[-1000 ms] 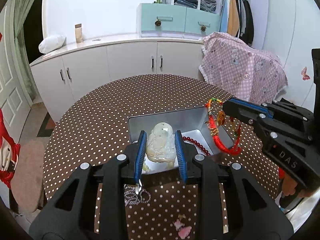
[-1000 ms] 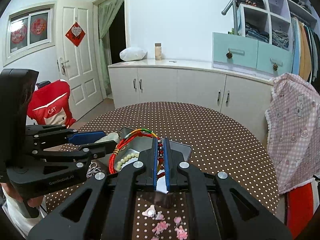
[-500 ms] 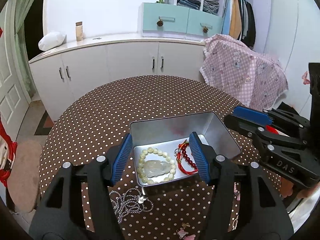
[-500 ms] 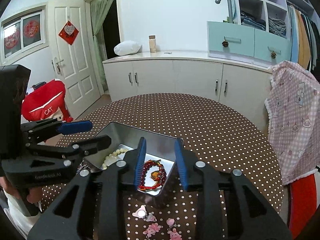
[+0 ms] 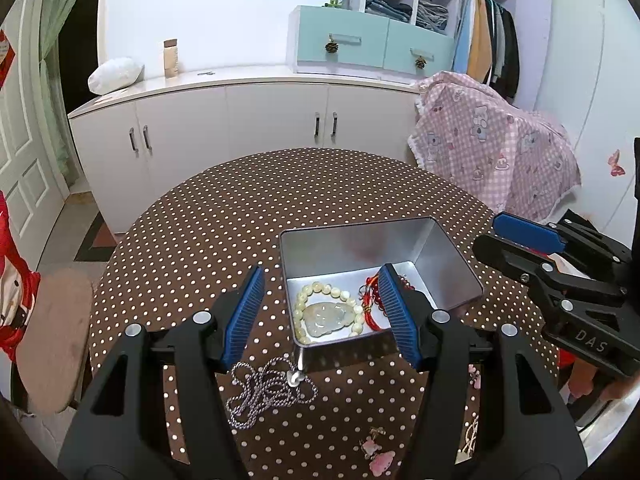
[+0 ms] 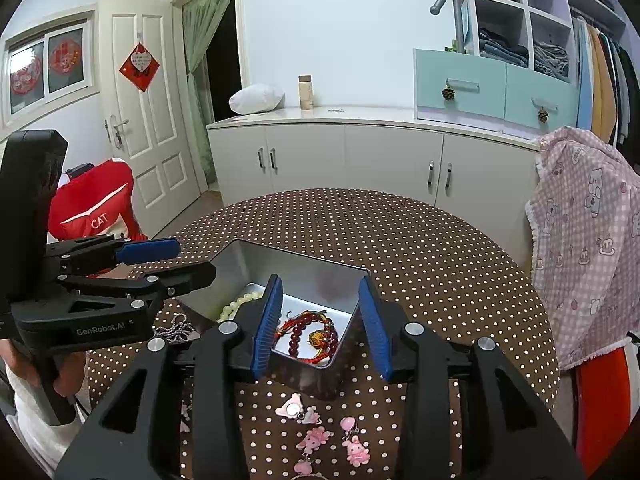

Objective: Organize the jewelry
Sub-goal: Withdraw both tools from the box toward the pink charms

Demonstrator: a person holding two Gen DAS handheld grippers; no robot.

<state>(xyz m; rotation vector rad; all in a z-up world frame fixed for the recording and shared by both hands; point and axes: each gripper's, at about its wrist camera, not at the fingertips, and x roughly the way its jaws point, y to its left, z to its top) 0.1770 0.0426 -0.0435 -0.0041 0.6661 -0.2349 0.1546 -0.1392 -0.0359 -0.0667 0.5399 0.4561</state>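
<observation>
A silver metal box (image 5: 452, 268) (image 6: 304, 268) stands on the round brown polka-dot table (image 5: 224, 216). Inside lie a pale bead bracelet with a jade pendant (image 5: 326, 316) and a red bead and cord bracelet (image 6: 310, 330) (image 5: 370, 300). My left gripper (image 5: 322, 312) is open and empty, above the box's near edge. My right gripper (image 6: 322, 322) is open and empty, above the red bracelet. A silver chain necklace (image 5: 268, 392) lies on the table in front of the box. Pink earrings and charms (image 6: 320, 436) (image 5: 376, 454) lie on the table near me.
White cabinets (image 5: 240, 120) stand behind the table. A chair under a pink checked cloth (image 5: 492, 148) is at the right. A red cushion (image 6: 94, 212) sits on a seat at the left. The right gripper's body (image 5: 560, 280) shows at the right of the left view.
Both grippers have opened: the left let the jade bracelet drop into the box, the right let go of the red bracelet into it. Both have drawn back and up.
</observation>
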